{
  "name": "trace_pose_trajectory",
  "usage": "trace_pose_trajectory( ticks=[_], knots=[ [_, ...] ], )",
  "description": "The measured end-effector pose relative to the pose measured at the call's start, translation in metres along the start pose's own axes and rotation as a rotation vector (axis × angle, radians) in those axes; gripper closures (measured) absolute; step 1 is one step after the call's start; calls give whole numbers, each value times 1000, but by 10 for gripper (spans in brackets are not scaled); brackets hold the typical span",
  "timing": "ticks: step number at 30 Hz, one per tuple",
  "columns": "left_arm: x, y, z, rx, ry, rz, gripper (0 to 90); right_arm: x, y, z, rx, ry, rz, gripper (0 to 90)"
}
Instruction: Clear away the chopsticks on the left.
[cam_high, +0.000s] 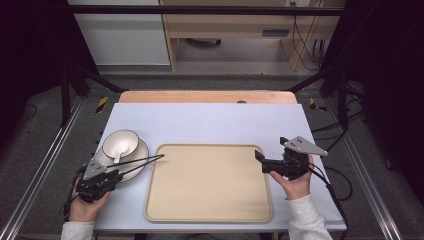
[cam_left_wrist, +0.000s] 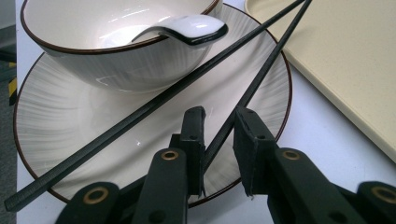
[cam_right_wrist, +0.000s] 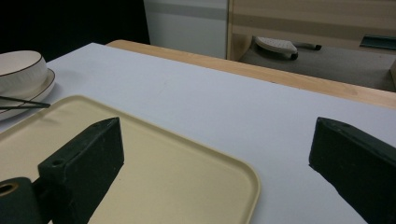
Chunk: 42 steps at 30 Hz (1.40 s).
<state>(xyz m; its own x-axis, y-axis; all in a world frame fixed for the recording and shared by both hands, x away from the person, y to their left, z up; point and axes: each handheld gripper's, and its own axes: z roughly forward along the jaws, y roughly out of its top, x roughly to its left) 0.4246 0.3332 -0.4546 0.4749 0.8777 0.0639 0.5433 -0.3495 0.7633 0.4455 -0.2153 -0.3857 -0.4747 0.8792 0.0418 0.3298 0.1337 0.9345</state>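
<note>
A cream bowl (cam_high: 121, 141) with a white spoon (cam_high: 119, 151) in it stands on a brown-rimmed plate (cam_high: 141, 156) at the table's left. Two black chopsticks (cam_high: 145, 161) lie across the plate, their tips reaching onto the beige tray (cam_high: 210, 200). My left gripper (cam_high: 119, 175) sits at the plate's near edge. In the left gripper view its jaws (cam_left_wrist: 219, 135) straddle the right chopstick (cam_left_wrist: 261, 74), with a gap still showing beside it; the other chopstick (cam_left_wrist: 140, 114) lies free beside the bowl (cam_left_wrist: 116, 70). My right gripper (cam_high: 263, 162) (cam_right_wrist: 217, 140) stands open, holding nothing, over the tray's right rim.
The tray (cam_right_wrist: 140, 186) holds nothing and takes up the middle of the white table. A wooden strip (cam_high: 207, 96) runs along the far edge. Black frame rails stand on both sides, and a cable trails from the right gripper.
</note>
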Motion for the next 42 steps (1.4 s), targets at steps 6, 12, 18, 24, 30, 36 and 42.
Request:
trace_pose_trajectory(
  ticks=[6, 12, 18, 24, 30, 36, 42],
  knots=[
    [-2, 1, 0, 7, -6, 3, 776, 0, 1, -1, -4, -1, 1, 34],
    [-5, 2, 1, 13, -9, 2, 816, 0, 1, -1, -1, 2, 2, 34],
    [-7, 4, 2, 20, -12, 2, 831, 0, 1, -1, 0, 4, 1, 34],
    [-6, 9, 6, 32, -18, -9, 794, 0, 1, -1, 0, 5, 3, 34],
    [-6, 12, 14, 55, -23, -22, 818, 0, 1, -2, -1, 8, 4, 34],
    [-10, 13, 14, 47, -27, -25, 850, -1, 2, -3, -6, 6, 6, 34],
    [-16, 17, 9, 19, -25, -36, 851, -1, 2, -4, -7, 3, 5, 32]
  ],
)
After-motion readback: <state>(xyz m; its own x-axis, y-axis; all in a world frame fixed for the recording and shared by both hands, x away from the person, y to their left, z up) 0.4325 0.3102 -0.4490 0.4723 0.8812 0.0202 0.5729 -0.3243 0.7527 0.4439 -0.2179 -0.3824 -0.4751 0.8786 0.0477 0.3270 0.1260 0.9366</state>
